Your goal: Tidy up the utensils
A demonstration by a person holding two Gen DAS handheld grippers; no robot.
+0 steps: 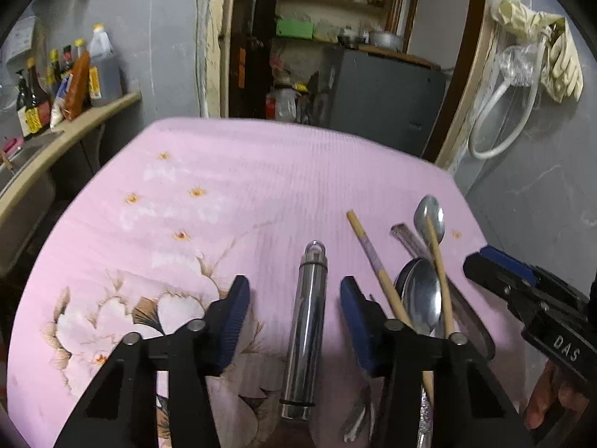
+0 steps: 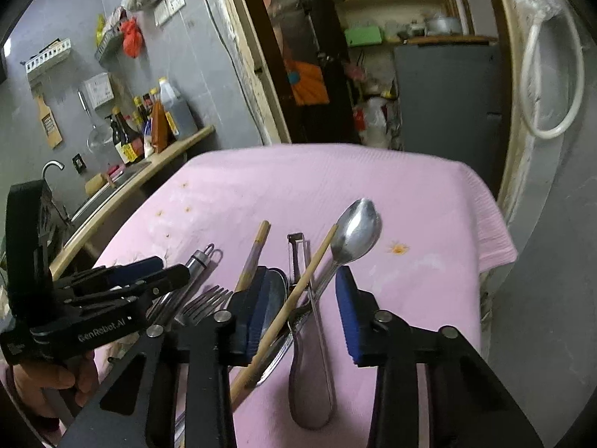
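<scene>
**A:** Your left gripper (image 1: 294, 310) straddles the steel tube (image 1: 305, 332); its pads stand clear on both sides, so it is released, gripping nothing. I'd judge you set it lengthwise over the tube so that the jaws close across the tube's narrow width.

**B:** And the right?

**A:** Your right gripper (image 2: 298, 310) is likewise unclenched, over the tangle: a chopstick (image 2: 287, 310), the peeler (image 2: 309, 354) and the long spoon (image 2: 354, 235) lie between its fingers, none pinched.

**B:** What's in your way?

**A:** The utensils lie crossed near the pink table's (image 1: 231, 171) right edge. A second chopstick (image 1: 373, 261) lies just beside your left gripper's right finger, a fork (image 2: 209, 298) between the two grippers. Lifting one piece would probably drag its neighbours. The far half of the table is bare cloth.
</scene>
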